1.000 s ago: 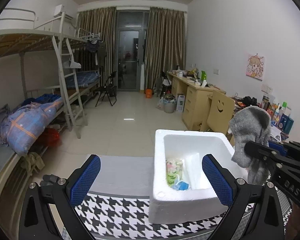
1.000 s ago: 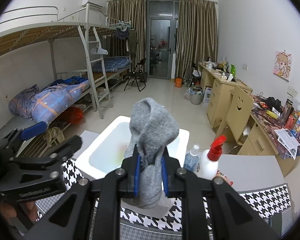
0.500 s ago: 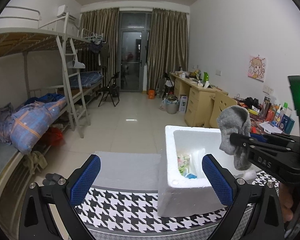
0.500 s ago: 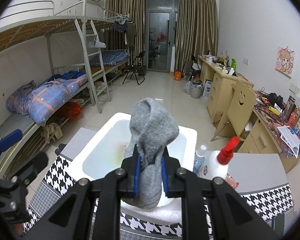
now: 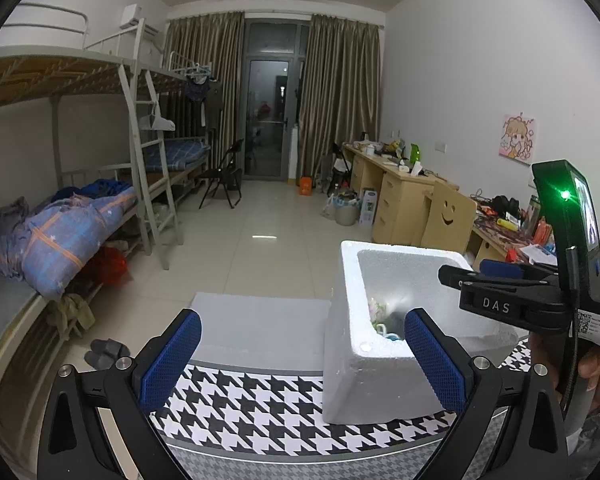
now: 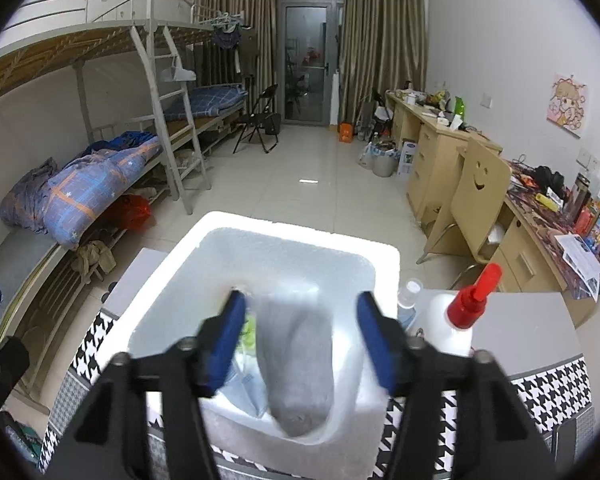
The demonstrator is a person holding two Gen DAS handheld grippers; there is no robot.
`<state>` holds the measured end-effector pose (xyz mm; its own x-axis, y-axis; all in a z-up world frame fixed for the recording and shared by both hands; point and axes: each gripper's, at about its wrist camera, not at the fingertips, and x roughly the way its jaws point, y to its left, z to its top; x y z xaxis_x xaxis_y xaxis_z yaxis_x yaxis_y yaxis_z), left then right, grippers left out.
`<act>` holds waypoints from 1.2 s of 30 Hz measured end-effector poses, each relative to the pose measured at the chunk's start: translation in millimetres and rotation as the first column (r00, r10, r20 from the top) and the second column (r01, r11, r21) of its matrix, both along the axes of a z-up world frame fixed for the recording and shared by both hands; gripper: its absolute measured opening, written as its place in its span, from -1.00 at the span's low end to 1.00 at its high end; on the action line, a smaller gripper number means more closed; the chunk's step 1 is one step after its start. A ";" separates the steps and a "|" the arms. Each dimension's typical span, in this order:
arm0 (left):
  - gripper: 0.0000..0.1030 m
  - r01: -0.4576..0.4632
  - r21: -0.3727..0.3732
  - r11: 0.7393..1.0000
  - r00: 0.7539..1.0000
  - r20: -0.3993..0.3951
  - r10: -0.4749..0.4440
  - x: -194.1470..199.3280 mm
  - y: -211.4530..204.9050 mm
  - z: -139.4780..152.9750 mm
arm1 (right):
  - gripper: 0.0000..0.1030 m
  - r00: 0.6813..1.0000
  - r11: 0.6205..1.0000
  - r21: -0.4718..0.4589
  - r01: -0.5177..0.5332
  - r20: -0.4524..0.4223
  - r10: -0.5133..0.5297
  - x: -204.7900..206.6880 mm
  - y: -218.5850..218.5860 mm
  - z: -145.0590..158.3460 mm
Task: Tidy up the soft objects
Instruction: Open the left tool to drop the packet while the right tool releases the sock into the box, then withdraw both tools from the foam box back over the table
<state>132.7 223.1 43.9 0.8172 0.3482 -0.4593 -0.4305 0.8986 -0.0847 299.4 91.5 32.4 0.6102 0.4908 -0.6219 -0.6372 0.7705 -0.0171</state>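
A white foam box (image 6: 284, 236) stands on the houndstooth-covered table (image 5: 260, 404). In the right wrist view a grey sock (image 6: 298, 364), blurred by motion, falls between the spread fingers into the box, beside packets on its floor. My right gripper (image 6: 300, 336) is open right above the box; it shows from the side in the left wrist view (image 5: 496, 304). My left gripper (image 5: 300, 360) is open and empty, to the left of the box (image 5: 356, 344), low over the table.
A white bottle with a red cap (image 6: 460, 320) and a small clear bottle (image 6: 410, 300) stand right of the box. Bunk beds (image 5: 80, 216) line the left wall; desks and a smiley chair (image 5: 448, 216) line the right.
The right gripper opened and let go of the grey sock, which drops into the foam box. The left gripper shifted left, so the box sits further right in its view.
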 end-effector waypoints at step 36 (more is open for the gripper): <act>0.98 0.047 0.073 0.996 0.996 0.078 -0.053 -48.4 -56.2 33.1 | 0.70 0.992 0.992 0.122 -0.041 0.121 0.026 -76.5 -80.3 42.8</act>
